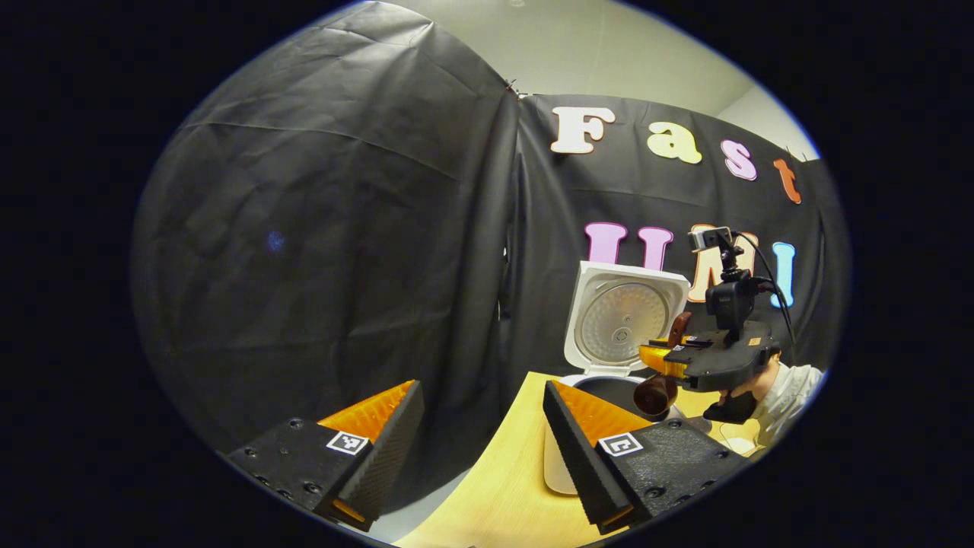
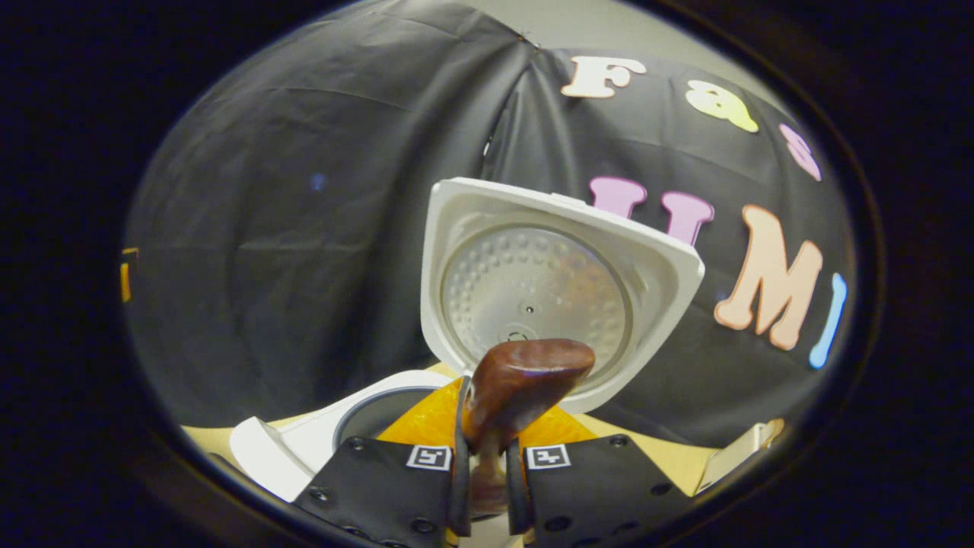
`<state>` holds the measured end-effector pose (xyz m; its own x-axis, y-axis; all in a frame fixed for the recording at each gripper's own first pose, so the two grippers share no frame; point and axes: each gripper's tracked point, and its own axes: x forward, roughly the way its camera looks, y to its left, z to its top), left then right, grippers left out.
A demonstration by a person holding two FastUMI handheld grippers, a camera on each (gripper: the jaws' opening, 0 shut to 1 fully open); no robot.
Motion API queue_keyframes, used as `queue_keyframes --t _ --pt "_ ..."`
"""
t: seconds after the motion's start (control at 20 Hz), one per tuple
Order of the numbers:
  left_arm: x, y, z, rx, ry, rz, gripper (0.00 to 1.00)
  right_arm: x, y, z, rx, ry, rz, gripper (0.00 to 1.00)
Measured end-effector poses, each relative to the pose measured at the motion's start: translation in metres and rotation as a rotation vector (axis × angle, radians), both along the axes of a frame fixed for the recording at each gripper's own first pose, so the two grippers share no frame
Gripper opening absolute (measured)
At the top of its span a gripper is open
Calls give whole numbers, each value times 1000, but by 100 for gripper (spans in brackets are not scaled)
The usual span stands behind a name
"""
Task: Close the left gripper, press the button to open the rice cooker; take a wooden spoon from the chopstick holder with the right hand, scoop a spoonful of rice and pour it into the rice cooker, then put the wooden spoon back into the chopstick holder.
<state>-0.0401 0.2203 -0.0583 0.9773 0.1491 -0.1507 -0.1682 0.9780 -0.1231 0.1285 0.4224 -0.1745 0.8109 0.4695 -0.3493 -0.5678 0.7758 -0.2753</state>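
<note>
The white rice cooker point(image 1: 558, 464) stands on the table with its lid point(image 1: 624, 320) swung up and the dark inner pot point(image 1: 609, 390) exposed. My left gripper point(image 1: 479, 449) is open and empty, held back from the cooker near the table's corner. My right gripper point(image 1: 670, 364) hovers over the pot, shut on the wooden spoon point(image 1: 656, 394), whose bowl hangs down toward the opening. In the right gripper view the right gripper point(image 2: 487, 449) clamps the spoon's handle, and the spoon bowl point(image 2: 525, 380) sits in front of the lid point(image 2: 548, 289), above the pot rim point(image 2: 365, 407). Whether rice lies in the spoon cannot be told.
The wooden table point(image 1: 494, 495) ends close to my left fingers, with black cloth walls behind and to the left. A hand in a white sleeve point(image 1: 791, 392) holds the right gripper. A pale object point(image 2: 742, 449) lies at the right edge of the table.
</note>
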Motion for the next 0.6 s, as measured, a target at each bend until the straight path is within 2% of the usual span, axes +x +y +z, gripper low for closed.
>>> queue_keyframes --t 0.1,0.2,0.3,0.35,0.45,0.5,0.6 --pt "-1 0 0 -1 -4 2 90 -1 3 5 -3 -39 25 20" --pt "-1 -1 4 5 -11 1 90 -5 4 10 46 -13 31 21" --pt "0 -3 8 11 -18 -6 93 -8 1 21 103 24 11 23" --pt "2 -5 11 14 -24 -9 90 -9 -2 25 122 36 -2 21" --pt "6 -12 16 14 -35 -18 93 -8 -11 32 156 59 -19 22" --pt "8 -16 19 13 -41 -26 90 -8 -15 31 170 71 -30 23" --pt "16 -27 24 16 -48 -43 90 -12 -39 40 194 89 -61 22"
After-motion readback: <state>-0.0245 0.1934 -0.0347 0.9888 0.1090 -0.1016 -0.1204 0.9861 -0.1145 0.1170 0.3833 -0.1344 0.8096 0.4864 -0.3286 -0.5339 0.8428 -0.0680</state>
